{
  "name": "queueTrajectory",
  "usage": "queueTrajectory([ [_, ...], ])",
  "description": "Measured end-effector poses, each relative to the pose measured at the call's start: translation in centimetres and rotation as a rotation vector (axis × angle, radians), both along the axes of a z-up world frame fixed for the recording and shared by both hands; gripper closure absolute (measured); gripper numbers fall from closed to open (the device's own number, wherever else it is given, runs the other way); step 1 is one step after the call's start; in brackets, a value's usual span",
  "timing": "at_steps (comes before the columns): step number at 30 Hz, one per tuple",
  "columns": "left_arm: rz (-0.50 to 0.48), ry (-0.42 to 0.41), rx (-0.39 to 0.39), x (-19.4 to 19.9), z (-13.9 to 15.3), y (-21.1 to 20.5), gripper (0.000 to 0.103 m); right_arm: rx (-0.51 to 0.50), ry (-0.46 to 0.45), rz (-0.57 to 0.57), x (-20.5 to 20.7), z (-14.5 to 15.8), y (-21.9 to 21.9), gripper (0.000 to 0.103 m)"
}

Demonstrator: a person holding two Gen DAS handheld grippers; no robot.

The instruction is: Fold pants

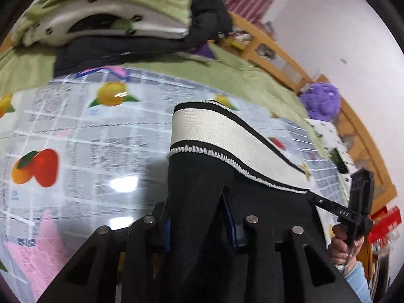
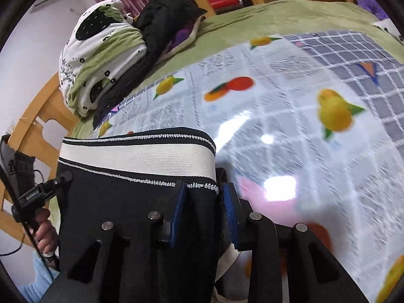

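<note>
A glossy plastic sheet (image 2: pixel 290 96) printed with grid lines and fruit covers a green bedspread (image 2: pixel 265 17) inside a wooden bed frame (image 1: pixel 282 58). Folded bedding (image 2: pixel 93 58) is stacked at the far edge. Black pants (image 2: pixel 121 202) with a ribbed white waistband hang above the sheet, pinched at both waistband ends by the left gripper (image 1: pixel 199 229) and the right gripper (image 2: pixel 202 217).

You can't see the left gripper (image 1: pixel 200 223) pads — black pants (image 1: pixel 199 202) cloth covers them. The pant legs run off the bottom edge in both wrist views. The fruit-print cloth (image 2: pixel 290 116) smears into blur — its small print is unreadable. Your right hand (image 1: pixel 344 246) is half behind its handle.
</note>
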State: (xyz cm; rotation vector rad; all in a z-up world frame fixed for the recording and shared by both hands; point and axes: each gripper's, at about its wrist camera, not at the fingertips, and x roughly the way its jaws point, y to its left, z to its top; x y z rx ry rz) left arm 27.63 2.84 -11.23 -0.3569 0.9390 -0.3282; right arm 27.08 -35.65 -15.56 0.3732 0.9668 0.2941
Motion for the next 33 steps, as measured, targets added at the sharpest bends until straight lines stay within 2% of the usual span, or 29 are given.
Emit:
queueTrajectory([
  [2, 0.028, 0.072, 0.053, 0.7, -1.5, 0.3, 0.066, -0.023, -0.004, -0.002, 0.7, -0.4, 1.0, 0.071],
  [4, 0.032, 0.089, 0.127, 0.1, -2.1, 0.4, 0.065, -0.034, 0.019, -0.005, 0.6, 0.0, 1.0, 0.070],
  [6, 0.033, 0.060, 0.168, -1.8, -0.9, 0.6, 0.065, -0.050, 0.026, -0.025, -0.5, 1.2, 0.6, 0.070],
  [8, 0.021, 0.004, 0.169, -4.4, 1.0, 0.3, 0.064, -0.110, -0.033, -0.022, -3.2, 3.0, 0.9, 0.072],
  [10, -0.013, -0.053, 0.154, -7.3, 2.5, -0.1, 0.054, -0.138, -0.075, 0.033, -6.2, 4.1, 2.2, 0.072],
  [12, -0.046, -0.090, 0.187, -10.2, 2.8, -1.3, 0.052, -0.159, -0.080, 0.098, -8.5, 4.1, 3.5, 0.072],
  [14, -0.070, -0.095, 0.270, -12.6, 1.7, -2.2, 0.052, -0.201, -0.073, 0.146, -10.8, 3.1, 4.6, 0.074],
  [16, -0.081, -0.027, 0.366, -14.6, -1.3, -2.7, 0.052, -0.245, -0.024, 0.157, -12.5, 1.1, 4.9, 0.077],
  [17, -0.078, -0.005, 0.362, -15.3, -2.4, -2.4, 0.049, -0.259, -0.012, 0.152, -13.1, 0.5, 4.9, 0.077],
  [18, -0.055, -0.023, 0.342, -16.4, -2.8, -1.9, 0.049, -0.273, 0.013, 0.157, -13.6, 0.2, 5.0, 0.077],
  [19, -0.038, -0.029, 0.333, -17.1, -2.8, -1.5, 0.049, -0.278, 0.025, 0.159, -13.7, 0.2, 5.0, 0.077],
  [23, 0.014, 0.046, 0.280, -17.5, -1.7, 0.0, 0.049, -0.274, 0.048, 0.152, -13.8, 1.2, 4.9, 0.077],
  [29, 0.027, 0.013, 0.301, -18.1, -0.1, -0.3, 0.051, -0.229, 0.016, 0.118, -15.0, 2.8, 5.2, 0.077],
  [33, 0.030, -0.019, 0.295, -17.8, 1.0, -0.9, 0.051, -0.255, -0.015, 0.064, -14.5, 3.8, 5.6, 0.077],
])
